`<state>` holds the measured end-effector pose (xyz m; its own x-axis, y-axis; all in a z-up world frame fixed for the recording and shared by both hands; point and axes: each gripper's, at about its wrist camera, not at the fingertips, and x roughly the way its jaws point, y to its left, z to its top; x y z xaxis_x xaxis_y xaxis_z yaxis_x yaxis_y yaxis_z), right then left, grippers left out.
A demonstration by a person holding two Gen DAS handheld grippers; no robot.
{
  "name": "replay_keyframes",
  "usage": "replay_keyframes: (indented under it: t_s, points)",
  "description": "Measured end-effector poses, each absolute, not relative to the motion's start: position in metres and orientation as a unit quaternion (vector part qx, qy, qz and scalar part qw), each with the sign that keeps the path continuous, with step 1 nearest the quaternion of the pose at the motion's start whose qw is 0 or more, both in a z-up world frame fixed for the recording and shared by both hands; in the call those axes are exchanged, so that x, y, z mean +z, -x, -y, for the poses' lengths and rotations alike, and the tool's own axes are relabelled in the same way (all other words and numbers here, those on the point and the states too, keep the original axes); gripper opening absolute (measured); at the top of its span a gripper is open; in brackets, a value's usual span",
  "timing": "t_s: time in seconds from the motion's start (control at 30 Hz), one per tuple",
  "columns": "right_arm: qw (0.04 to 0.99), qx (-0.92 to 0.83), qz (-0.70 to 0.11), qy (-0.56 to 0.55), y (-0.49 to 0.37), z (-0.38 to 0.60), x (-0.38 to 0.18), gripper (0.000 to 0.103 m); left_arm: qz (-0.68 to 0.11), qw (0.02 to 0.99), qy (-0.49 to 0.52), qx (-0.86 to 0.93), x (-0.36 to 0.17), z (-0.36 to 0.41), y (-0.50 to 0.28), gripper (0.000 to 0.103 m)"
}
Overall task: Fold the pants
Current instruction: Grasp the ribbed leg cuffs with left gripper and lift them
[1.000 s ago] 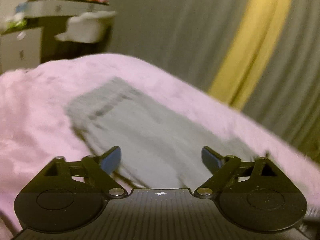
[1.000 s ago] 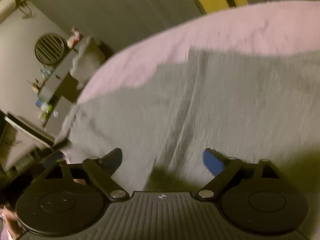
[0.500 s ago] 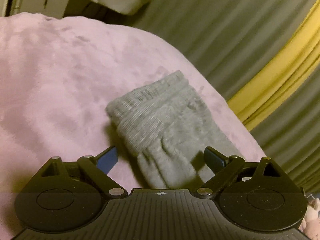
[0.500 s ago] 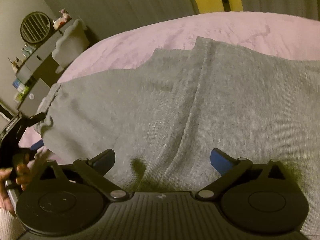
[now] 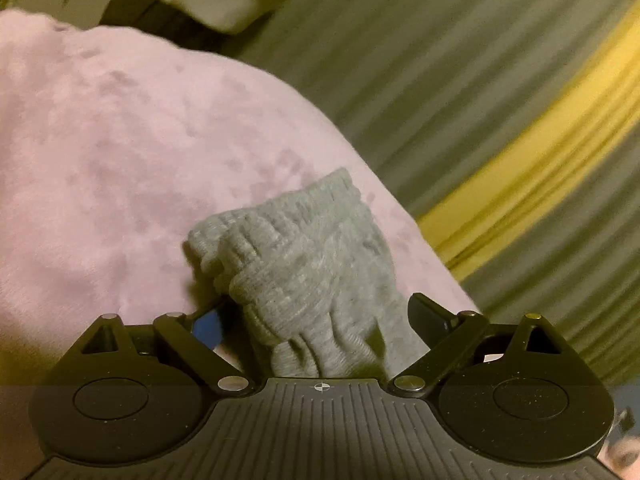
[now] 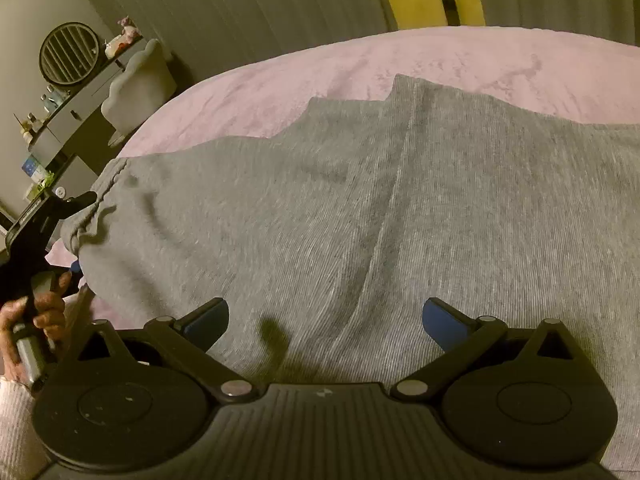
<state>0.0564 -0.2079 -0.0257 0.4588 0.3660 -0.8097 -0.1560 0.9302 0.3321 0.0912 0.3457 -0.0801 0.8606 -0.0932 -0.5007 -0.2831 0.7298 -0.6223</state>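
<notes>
Grey pants (image 6: 360,208) lie spread flat on a bed with a pink blanket (image 5: 120,160). The left claw (image 5: 320,320) straddles the ribbed cuff (image 5: 288,248), fingers apart, not pinching. The right claw (image 6: 324,316) hovers wide apart over the upper pants. Likely step: gripping to begin a fold; next, pinch the cuff. A second ago, the left claw sat farther back.

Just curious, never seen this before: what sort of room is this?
Probably a bedroom: a pink plush blanket spread like a bed cover, pleated curtains behind it, and a dresser with small bottles.
</notes>
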Motion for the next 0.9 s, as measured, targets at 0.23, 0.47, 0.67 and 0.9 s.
replay_keyframes:
  t_s: [0.23,0.47,0.67,0.9]
  points:
    - [0.847,0.162,-0.498,-0.093,-0.054,0.207,-0.024,0.103,-0.289,0.905,0.306,0.060,-0.090,-0.338,-0.109,0.100]
    - [0.851,0.162,-0.491,-0.091,-0.053,0.207,-0.027,0.103,-0.285,0.878,0.377,0.075,-0.085,-0.358,-0.126,0.099]
    - [0.854,0.156,-0.491,-0.067,-0.055,0.199,-0.029,0.103,-0.301,0.901,0.297,0.092,-0.080,-0.340,-0.129,0.087]
    - [0.855,0.139,-0.499,-0.017,-0.058,0.182,-0.030,0.103,-0.293,0.904,0.297,0.093,-0.081,-0.340,-0.125,0.086]
